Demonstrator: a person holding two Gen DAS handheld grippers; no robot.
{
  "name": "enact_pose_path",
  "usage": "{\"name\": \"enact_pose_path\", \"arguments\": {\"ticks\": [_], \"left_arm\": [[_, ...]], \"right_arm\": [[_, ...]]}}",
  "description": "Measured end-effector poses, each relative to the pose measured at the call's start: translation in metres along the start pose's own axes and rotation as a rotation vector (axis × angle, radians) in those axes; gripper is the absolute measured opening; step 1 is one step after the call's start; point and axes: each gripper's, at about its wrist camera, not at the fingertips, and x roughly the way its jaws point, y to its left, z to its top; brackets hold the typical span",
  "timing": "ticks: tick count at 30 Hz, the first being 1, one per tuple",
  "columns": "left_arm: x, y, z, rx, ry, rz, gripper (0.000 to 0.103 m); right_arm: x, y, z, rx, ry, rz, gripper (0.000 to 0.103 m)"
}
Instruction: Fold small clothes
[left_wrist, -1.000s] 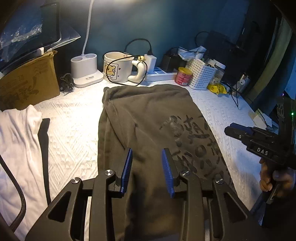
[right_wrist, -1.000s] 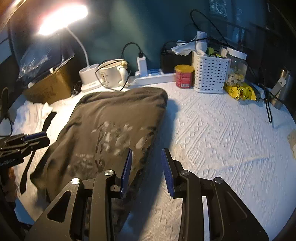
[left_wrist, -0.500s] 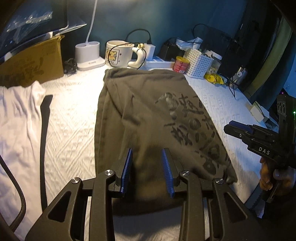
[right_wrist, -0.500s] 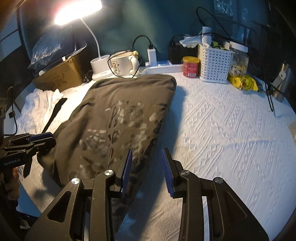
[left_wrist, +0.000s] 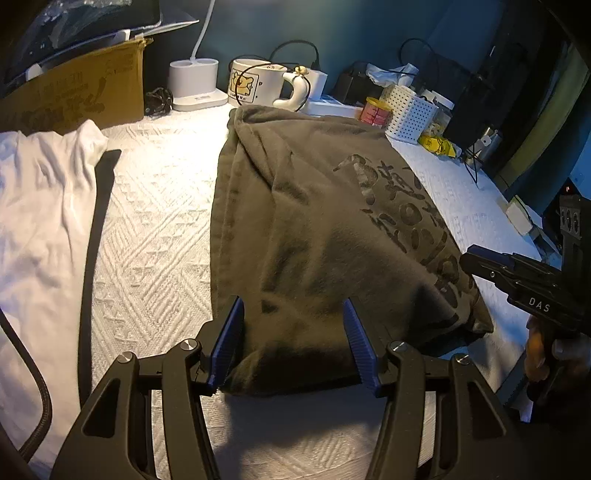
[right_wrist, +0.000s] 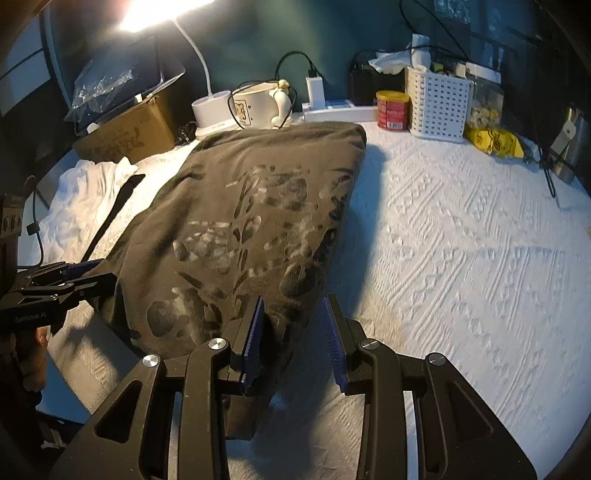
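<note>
Folded olive-grey T-shirt with a dark printed graphic lies lengthwise on the table, which is covered by a white textured cloth. Its far edge sits just before the cartoon-bear mug and the white power strip; its near hem lies close to the table's front edge. Left tool: jaws opening, the blue pads standing on either side of the near left hem, the fabric between them but not pressed. Right tool: jaws parted and released over the near right corner of the shirt, the left pad just beside the cloth edge, the right pad above bare table cover; no fabric is gripped. Each tool is visible at the margin of the other's view, borne by a hand. Left of the shirt: a white garment with a black strap. Along the back: cardboard box, white lamp base, red tin, perforated white basket, yellow packet.
</note>
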Motion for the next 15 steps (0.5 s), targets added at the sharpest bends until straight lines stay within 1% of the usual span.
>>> {"name": "enact_pose_path", "arguments": {"ticks": [3,4,5,6,7,8,13,15], "left_arm": [[0.005,0.005,-0.003,-0.010,0.008,-0.024,0.055],[0.005,0.005,-0.004,-0.008,0.002,-0.031,0.052],[0.005,0.005,-0.004,-0.003,-0.004,-0.037,0.036],[0.003,0.004,-0.004,0.004,-0.007,-0.048,0.027],[0.001,0.004,-0.004,0.008,-0.013,-0.055,0.010],[-0.001,0.002,-0.004,0.018,-0.025,-0.061,0.002],[-0.026,0.004,0.000,0.035,-0.093,-0.073,0.001],[-0.033,0.006,0.000,0.039,-0.104,-0.077,0.001]], "right_arm": [[0.004,-0.002,-0.003,0.017,0.015,0.013,0.035],[0.005,-0.002,-0.004,0.022,0.018,0.020,0.035],[0.004,-0.003,-0.005,0.029,0.021,0.027,0.035],[0.004,-0.003,-0.005,0.033,0.023,0.029,0.035],[0.004,-0.004,-0.006,0.038,0.026,0.030,0.035],[0.004,-0.005,-0.007,0.044,0.030,0.030,0.035],[0.002,-0.010,-0.011,0.088,0.047,0.047,0.035],[0.002,-0.010,-0.014,0.099,0.061,0.040,0.035]]}}
